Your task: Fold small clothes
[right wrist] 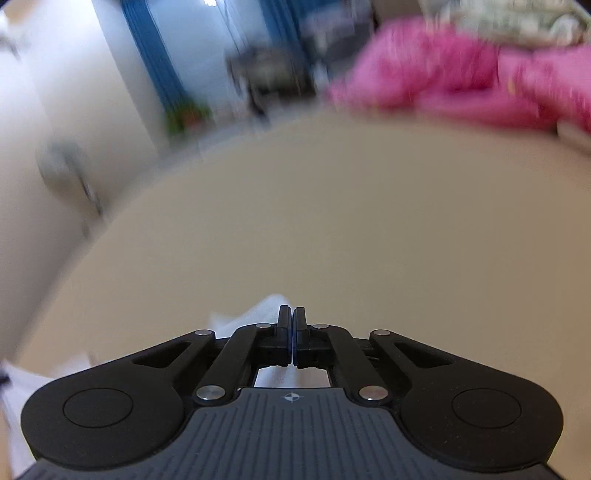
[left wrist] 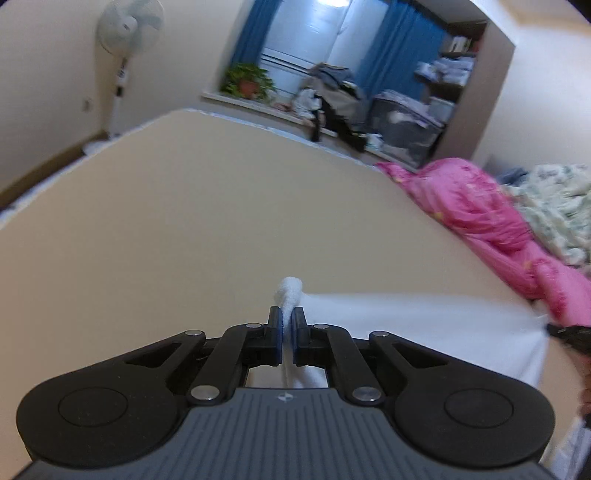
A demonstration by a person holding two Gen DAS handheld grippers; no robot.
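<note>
A small white cloth (left wrist: 424,328) lies stretched across the beige bed surface (left wrist: 221,221). One bunched corner pokes up between the pads of my left gripper (left wrist: 287,314), which is shut on it. The cloth's other end runs taut to the right gripper's black tip (left wrist: 569,334) at the right edge of the left wrist view. In the right wrist view my right gripper (right wrist: 291,312) has its jaws pressed together, with the white cloth (right wrist: 255,314) showing just left of and beneath the fingers. That view is blurred.
A crumpled pink quilt (left wrist: 480,214) lies along the bed's right side, with floral bedding (left wrist: 554,206) behind it. A standing fan (left wrist: 129,26) is at the far left wall. A potted plant (left wrist: 247,81) and piled clothes sit on the window ledge.
</note>
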